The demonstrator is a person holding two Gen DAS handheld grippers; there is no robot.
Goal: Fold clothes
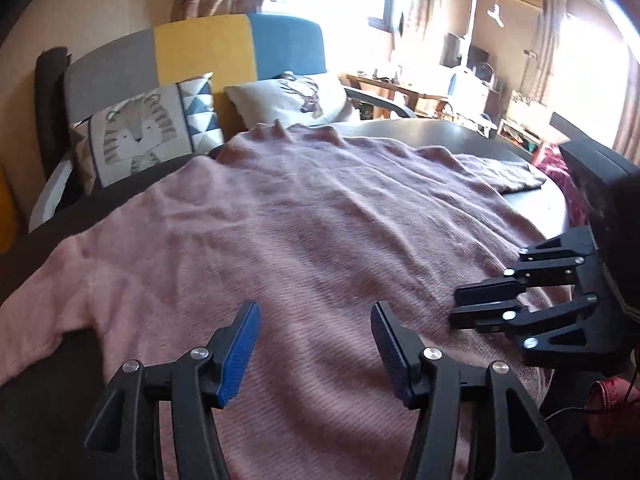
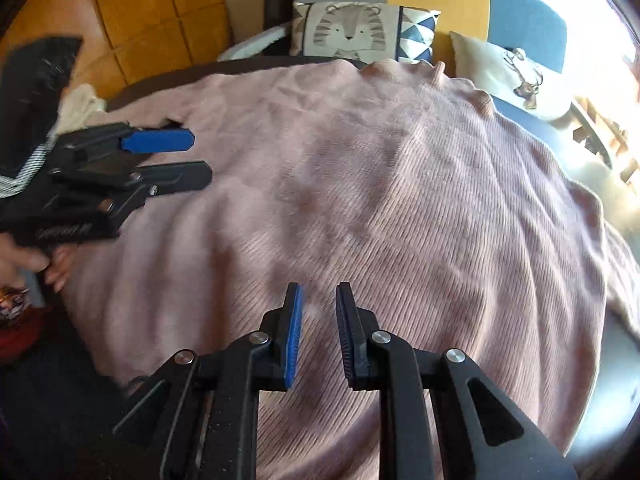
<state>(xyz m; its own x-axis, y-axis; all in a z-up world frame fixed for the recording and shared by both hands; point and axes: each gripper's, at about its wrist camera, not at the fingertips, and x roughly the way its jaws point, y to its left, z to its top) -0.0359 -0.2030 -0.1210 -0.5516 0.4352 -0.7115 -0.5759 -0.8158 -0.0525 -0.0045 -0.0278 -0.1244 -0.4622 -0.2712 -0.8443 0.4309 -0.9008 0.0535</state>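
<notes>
The left hand-held gripper point(image 1: 316, 350) hangs wide open over the pink sweater point(image 1: 304, 216), gripping nothing. The right hand-held gripper point(image 2: 319, 334) hovers beside it, its jaws narrowly parted and empty. The sweater lies spread flat across the dark bench point(image 1: 452, 136), with a tiger cushion point(image 1: 140, 136) beyond it.

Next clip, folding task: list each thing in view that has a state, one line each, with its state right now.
pink knit sweater: spread flat on the table, unfolded, lightly wrinkled, held by neither gripper.
left gripper: open, jaws wide apart, nothing between them, above the sweater.
right gripper: open, jaws narrowly apart, nothing between them, above the sweater.
tiger cushion: upright against the sofa back.
deer cushion: leaning on the sofa.
</notes>
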